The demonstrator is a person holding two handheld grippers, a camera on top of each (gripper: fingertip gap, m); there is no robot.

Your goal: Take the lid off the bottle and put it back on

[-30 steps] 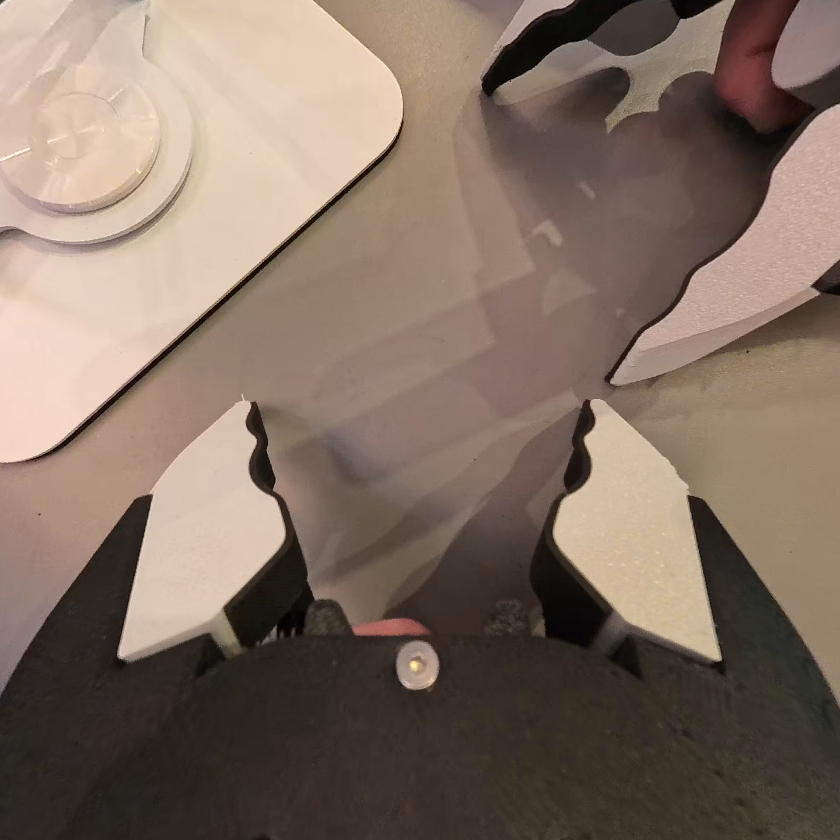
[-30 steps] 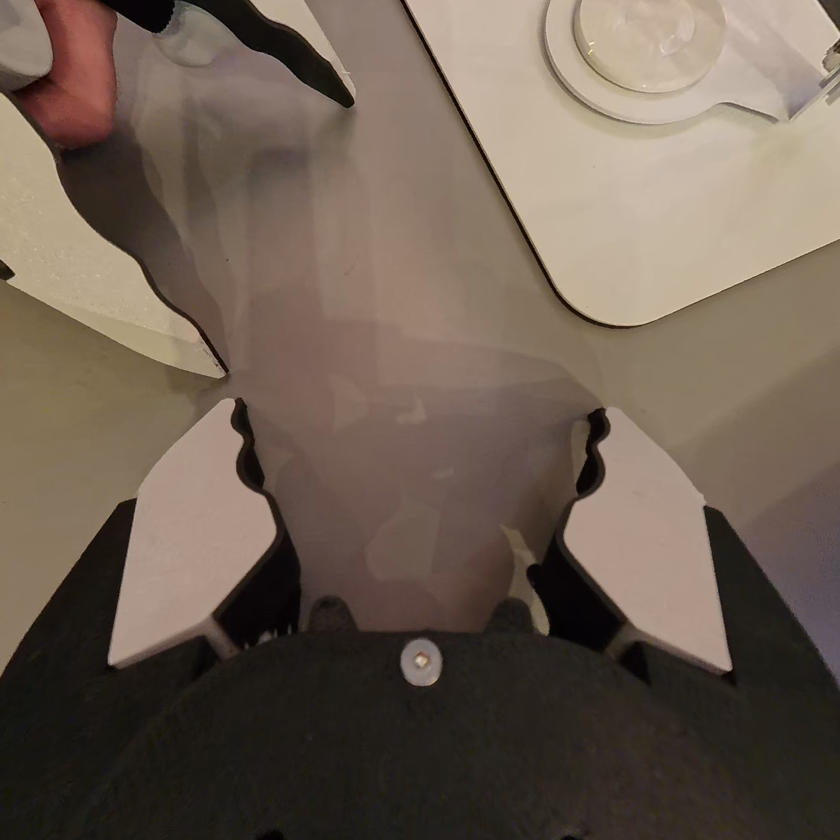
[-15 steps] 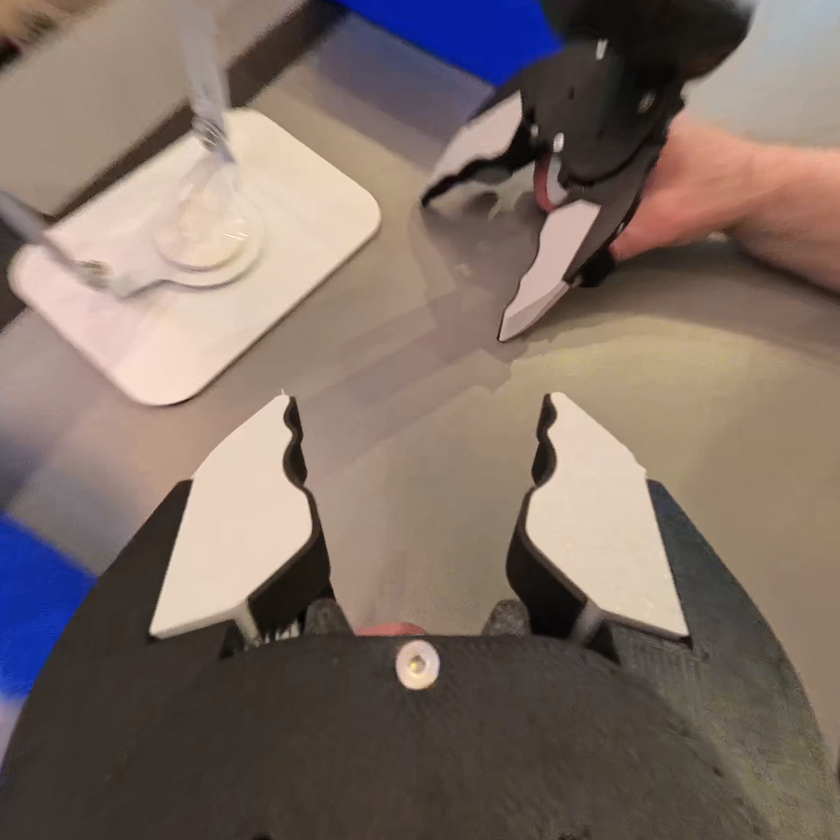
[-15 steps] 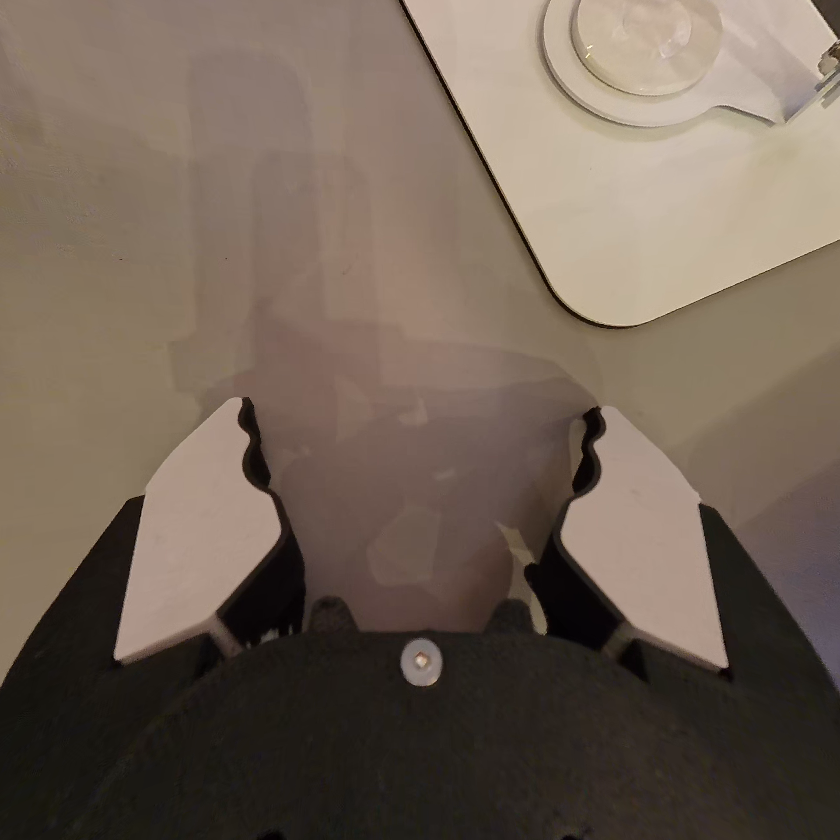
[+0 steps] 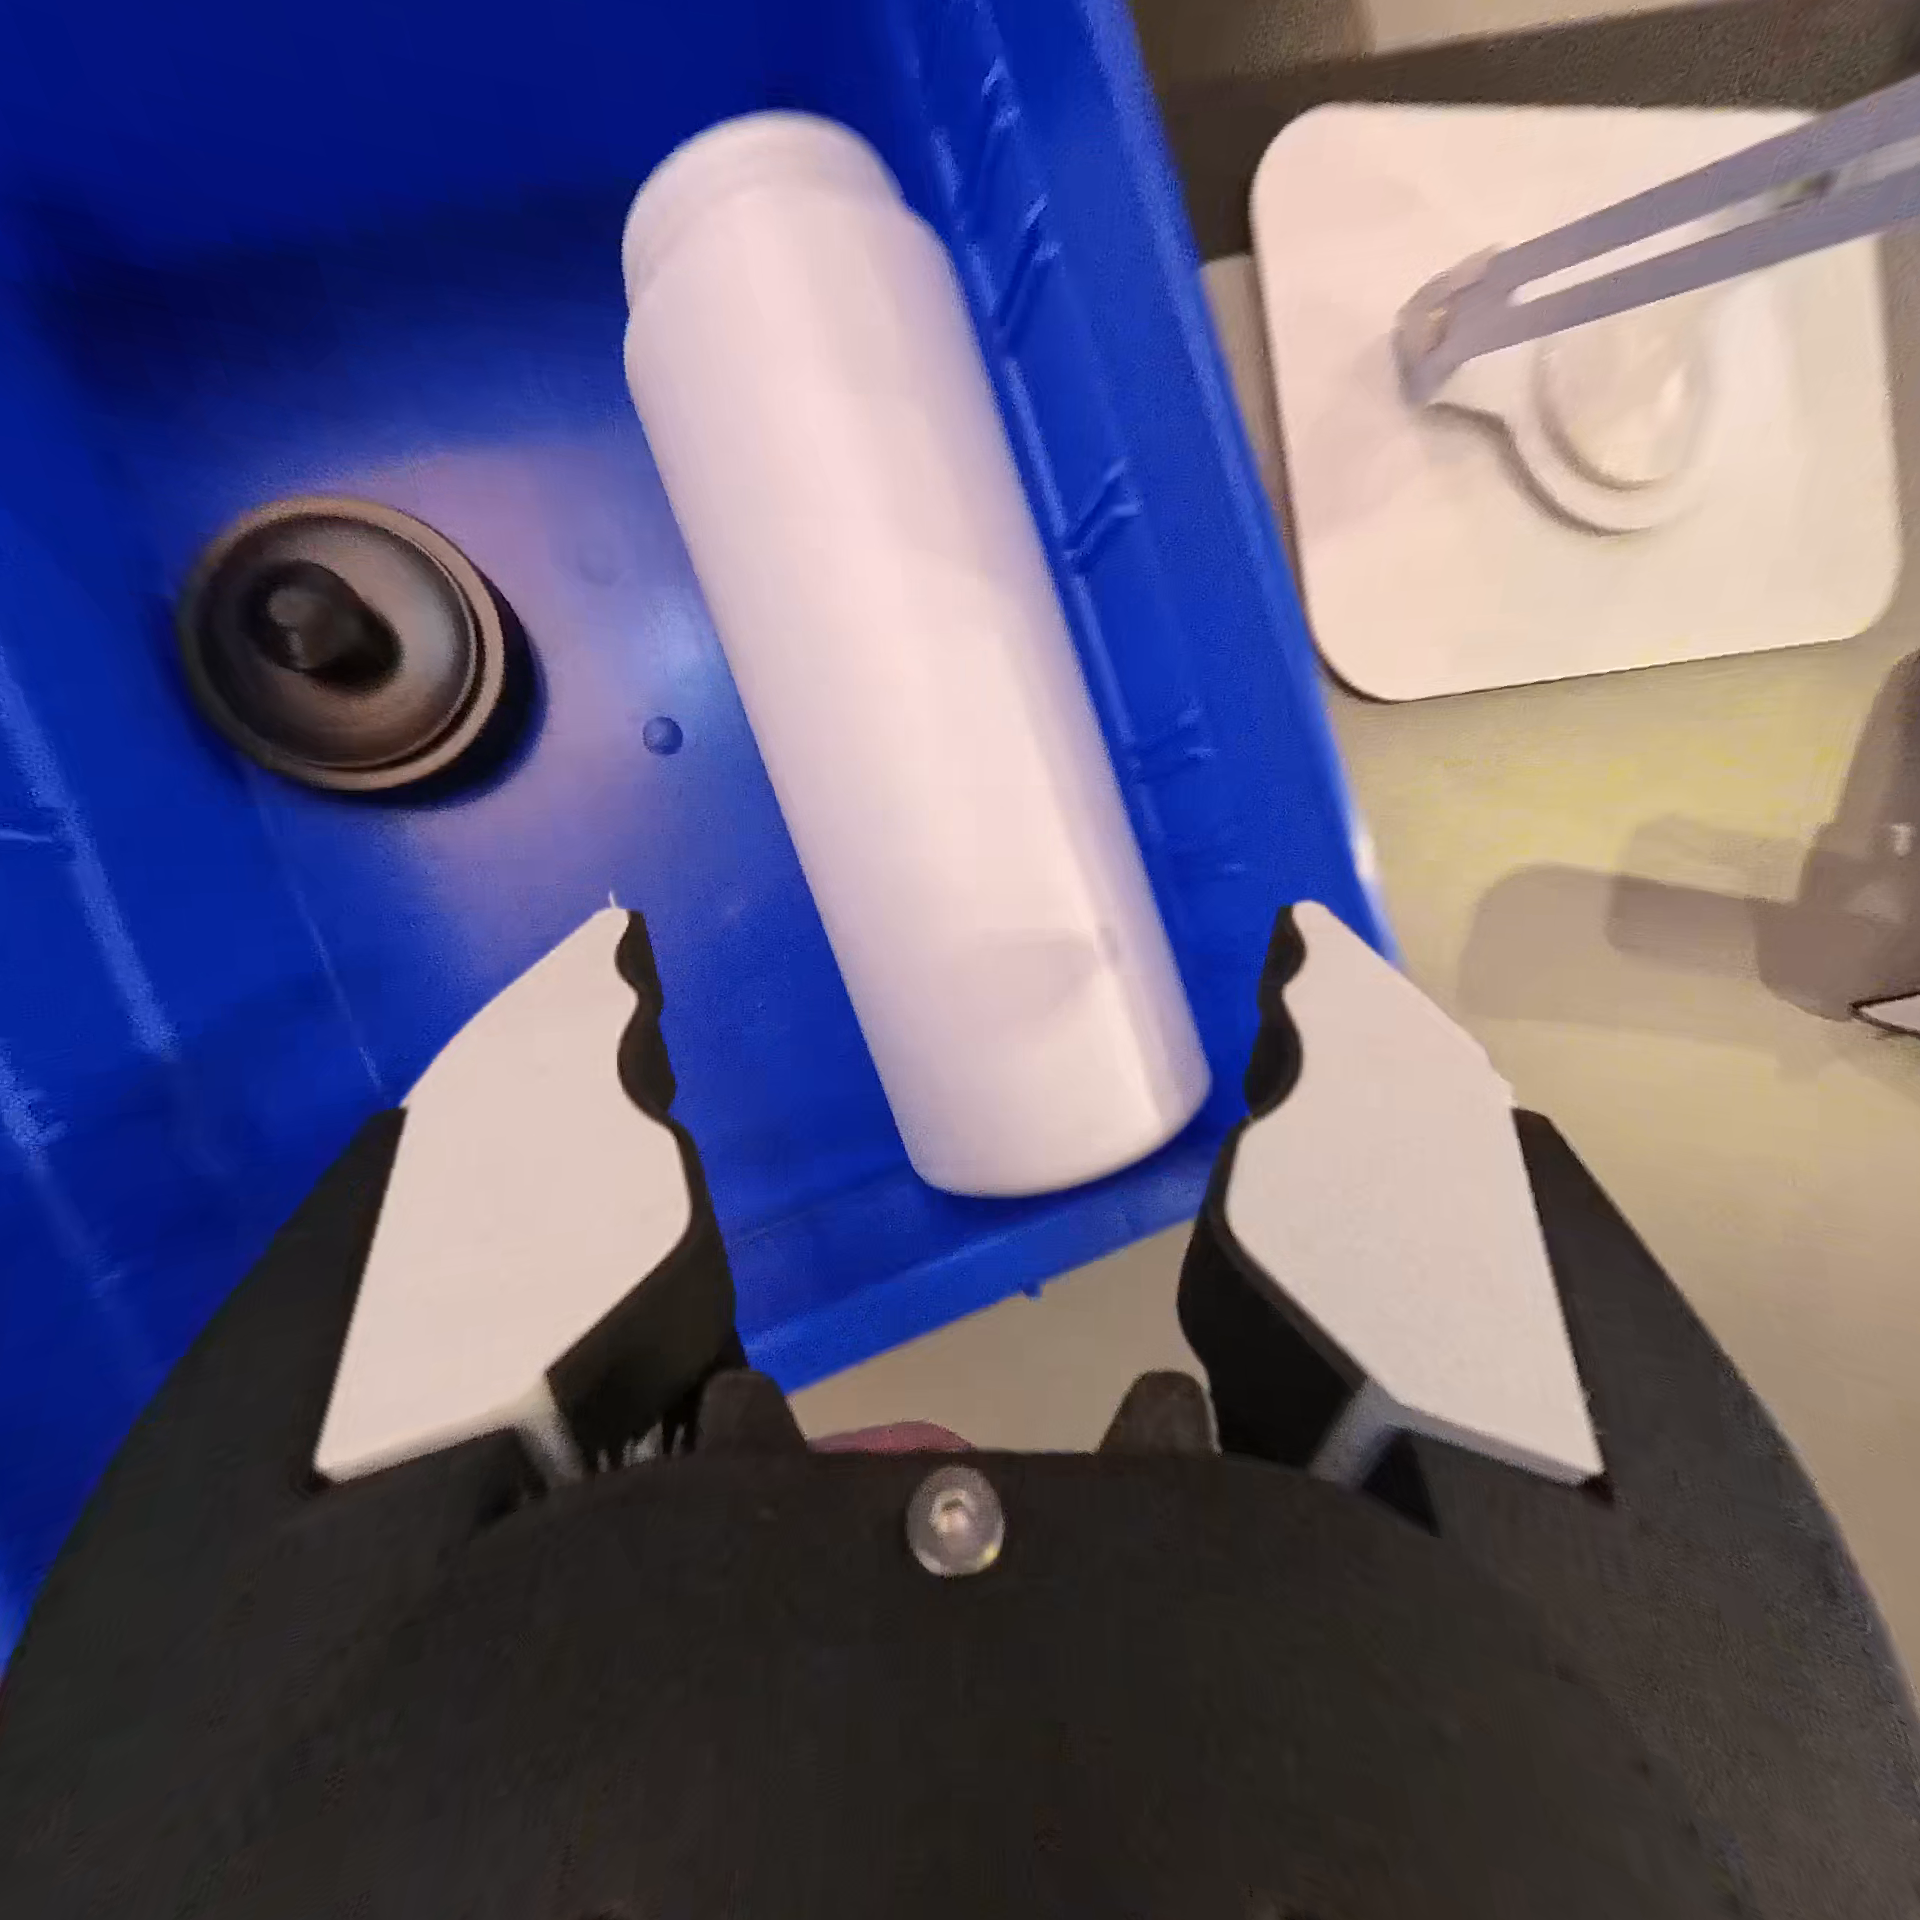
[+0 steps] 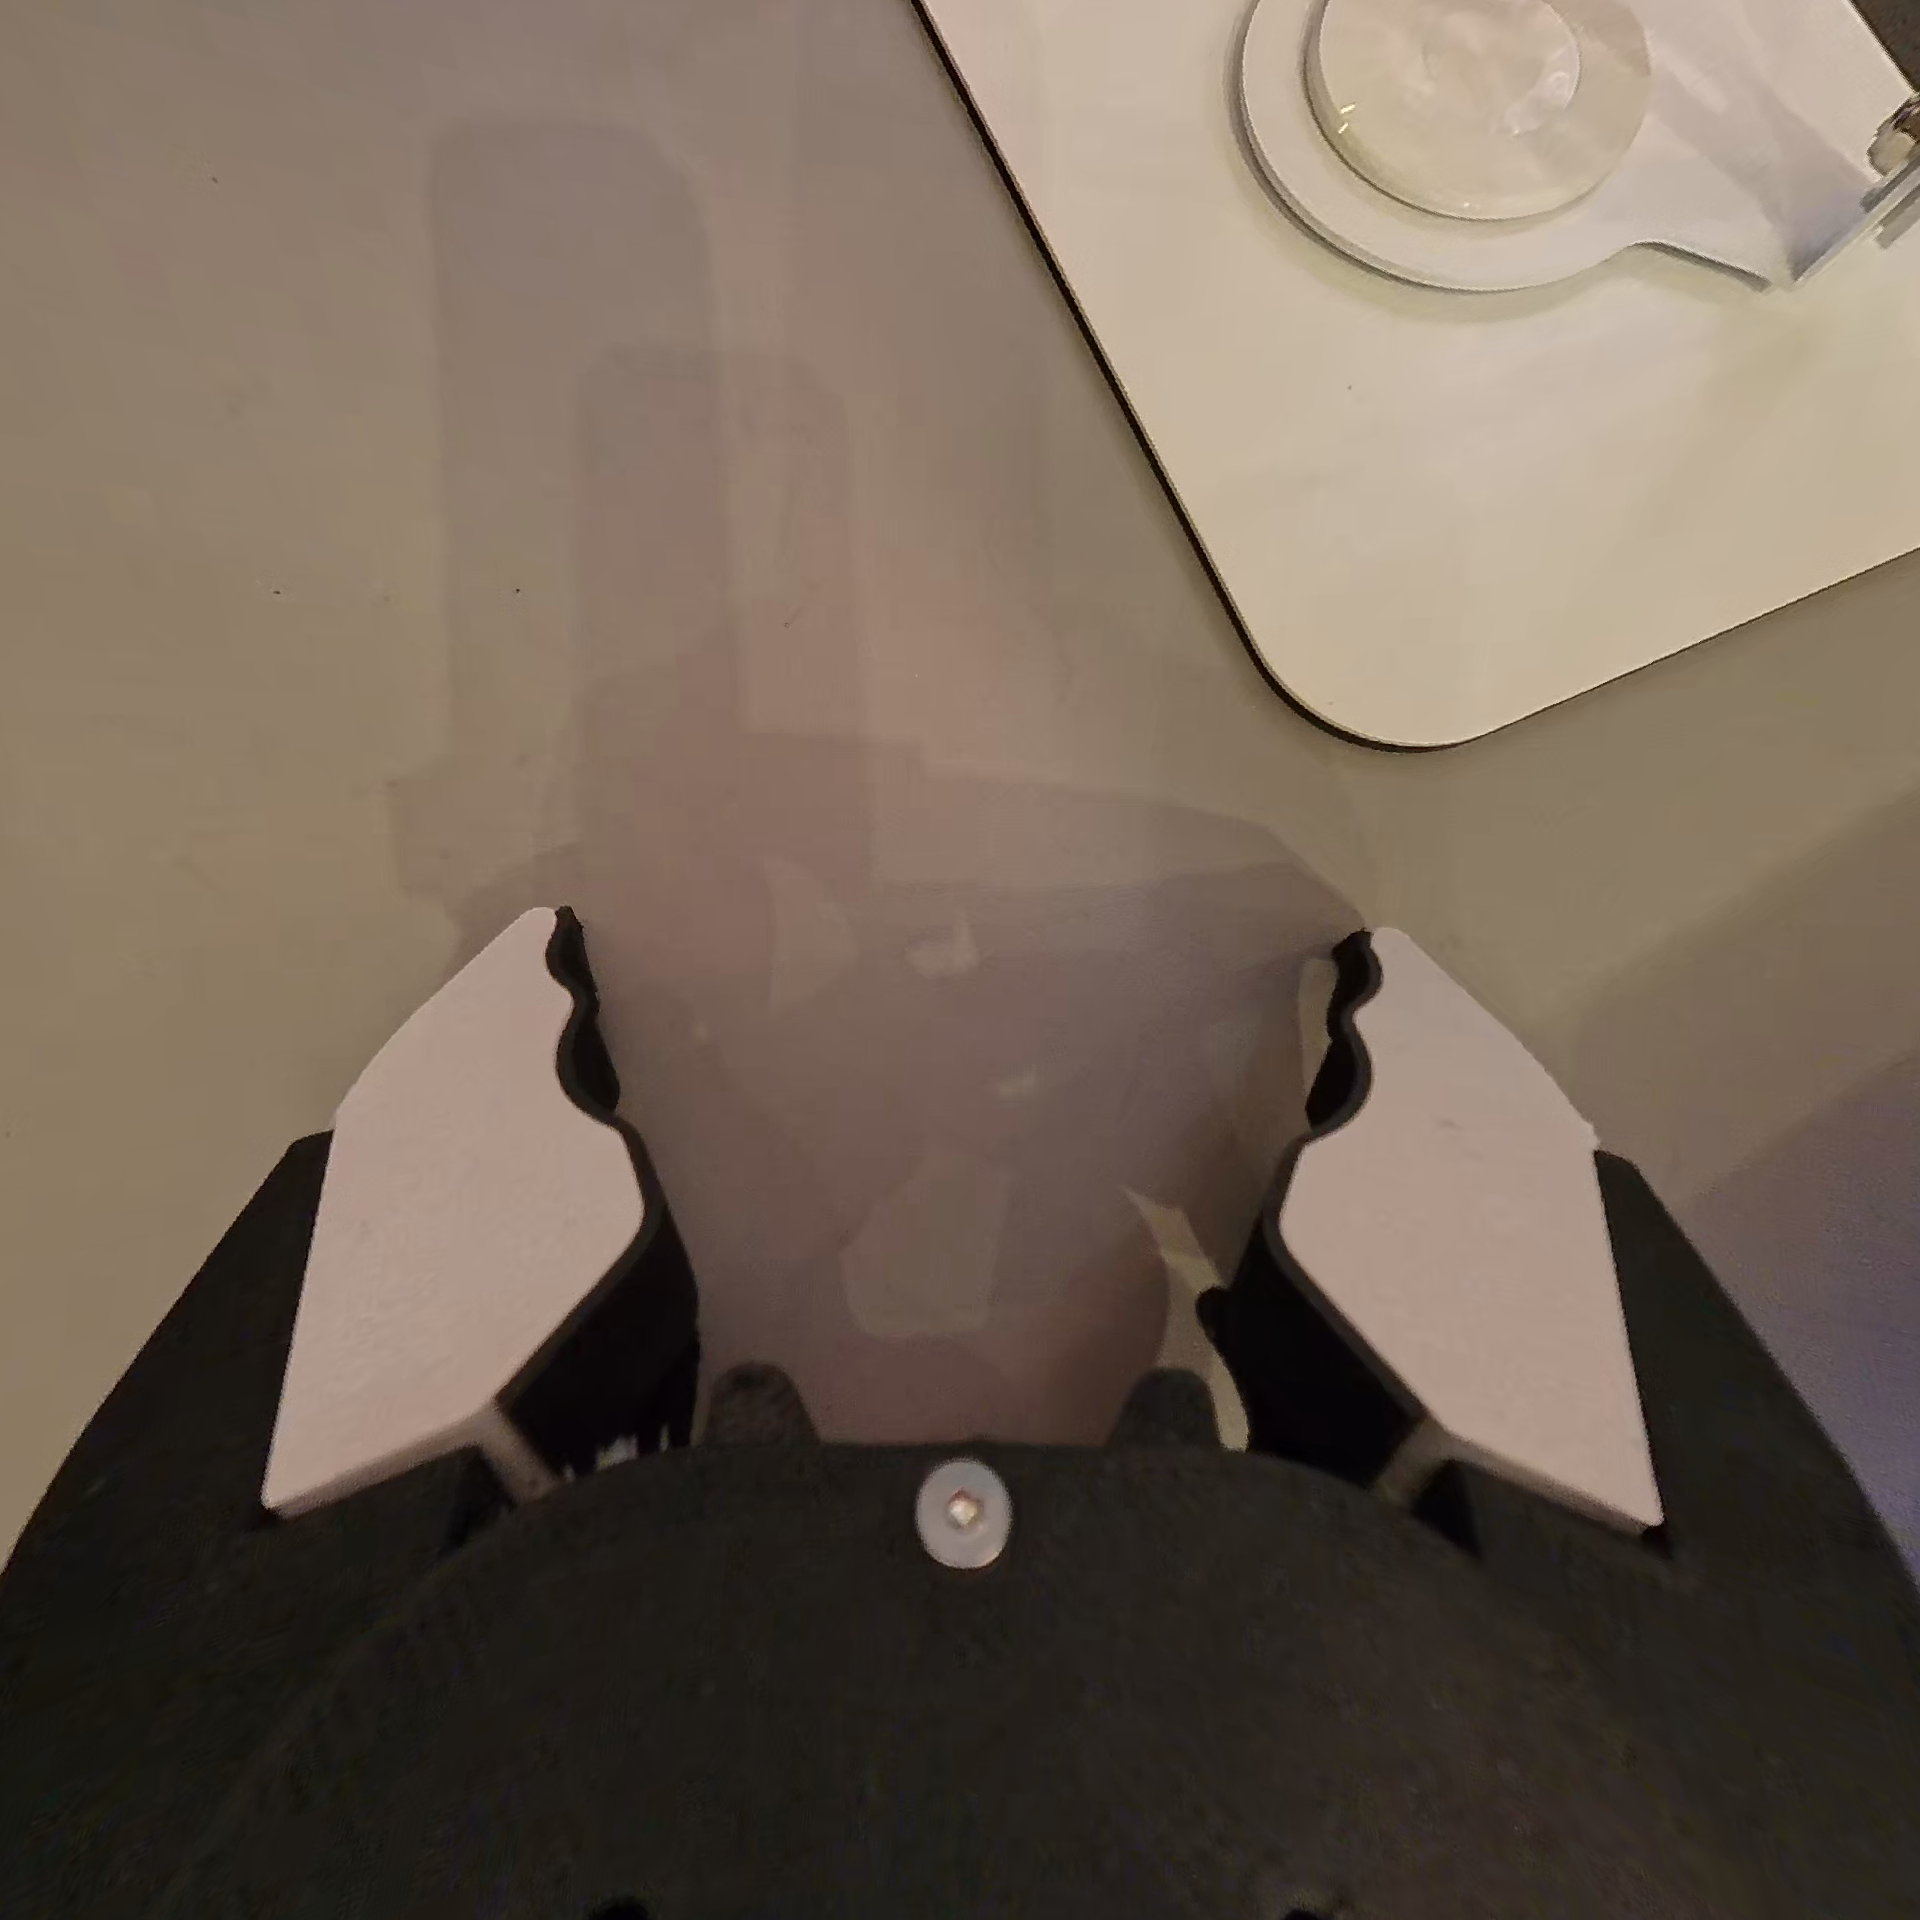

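Note:
In the left wrist view a white bottle (image 5: 883,644) lies on its side in a blue bin (image 5: 343,229), along the bin's right wall. A dark round lid (image 5: 348,644) lies apart on the bin floor to the left of it. My left gripper (image 5: 956,914) is open and empty, above the bin's near corner, with the bottle's near end between the fingertips' line. My right gripper (image 6: 966,925) is open and empty over the bare grey table (image 6: 312,416). The bottle and lid do not show in the right wrist view.
A white board (image 5: 1579,416) with a clear round holder (image 5: 1605,405) and a clear bar lies right of the bin; it also shows in the right wrist view (image 6: 1455,468). A grey and black object (image 5: 1849,914) sits at the left wrist view's right edge.
My left gripper has swung left from the table to over the blue bin, bringing bottle and lid into view. My right gripper has stayed still and open.

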